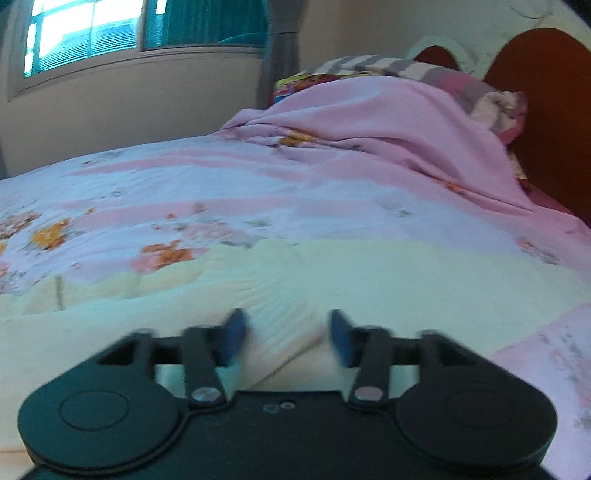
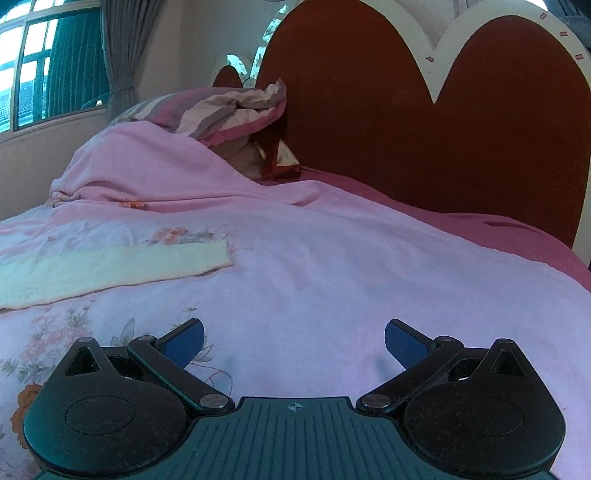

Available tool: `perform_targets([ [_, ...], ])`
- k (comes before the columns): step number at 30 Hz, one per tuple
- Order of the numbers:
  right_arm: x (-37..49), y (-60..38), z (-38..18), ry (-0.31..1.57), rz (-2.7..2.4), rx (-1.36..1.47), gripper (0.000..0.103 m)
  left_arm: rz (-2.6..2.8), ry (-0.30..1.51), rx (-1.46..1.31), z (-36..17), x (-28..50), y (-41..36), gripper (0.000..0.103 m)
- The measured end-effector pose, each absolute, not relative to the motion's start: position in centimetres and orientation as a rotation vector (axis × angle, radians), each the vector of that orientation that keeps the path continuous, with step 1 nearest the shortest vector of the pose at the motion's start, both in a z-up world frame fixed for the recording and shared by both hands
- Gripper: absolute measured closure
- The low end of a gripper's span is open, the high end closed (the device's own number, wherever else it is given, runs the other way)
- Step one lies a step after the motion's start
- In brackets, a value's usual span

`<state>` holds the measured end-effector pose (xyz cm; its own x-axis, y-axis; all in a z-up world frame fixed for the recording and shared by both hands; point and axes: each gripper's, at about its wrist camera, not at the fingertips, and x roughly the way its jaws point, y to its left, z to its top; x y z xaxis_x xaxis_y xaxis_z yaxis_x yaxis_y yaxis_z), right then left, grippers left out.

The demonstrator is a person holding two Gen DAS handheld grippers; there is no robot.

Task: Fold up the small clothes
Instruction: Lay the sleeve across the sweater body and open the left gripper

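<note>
A pale yellow ribbed garment [image 1: 280, 280] lies flat on the floral pink bedspread [image 1: 184, 184]. My left gripper [image 1: 287, 338] is low over its near edge, jaws partly apart with a fold of the yellow cloth bulging between the blue pads [image 1: 232, 338]; the pads do not pinch it. In the right wrist view the same garment [image 2: 110, 267] lies at the left. My right gripper [image 2: 293, 345] is wide open and empty over bare bedspread [image 2: 332, 277], to the right of the garment.
A bunched pink blanket [image 2: 147, 170] and striped pillows [image 2: 229, 110] lie at the head of the bed. A red heart-shaped headboard [image 2: 406, 129] stands behind. A window [image 1: 85, 29] with curtains is on the far wall.
</note>
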<state>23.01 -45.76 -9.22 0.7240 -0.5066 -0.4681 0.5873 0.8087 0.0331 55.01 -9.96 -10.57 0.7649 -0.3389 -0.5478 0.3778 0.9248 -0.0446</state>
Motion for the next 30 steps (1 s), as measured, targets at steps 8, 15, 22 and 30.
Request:
perform_targets([
  [8, 22.7, -45.6, -8.4, 0.454, -0.613, 0.183, 0.0, -0.385, 0.487, 0.003, -7.4, 48.3, -4.3, 0.035],
  [15, 25.0, -43.2, -7.9, 0.444, -0.415, 0.29, 0.0, -0.02, 0.507, 0.108, -7.4, 41.8, 9.5, 0.035],
  [22, 36.1, -33.1, -5.4, 0.424, 0.017, 0.429, 0.038, 0.065, 0.624, -0.031, -9.7, 42.2, 14.8, 0.035],
  [30, 47.7, -21.8, -8.0, 0.631, 0.295, 0.553, 0.053, 0.079, 0.59, -0.055, -10.7, 44.1, 15.8, 0.034],
])
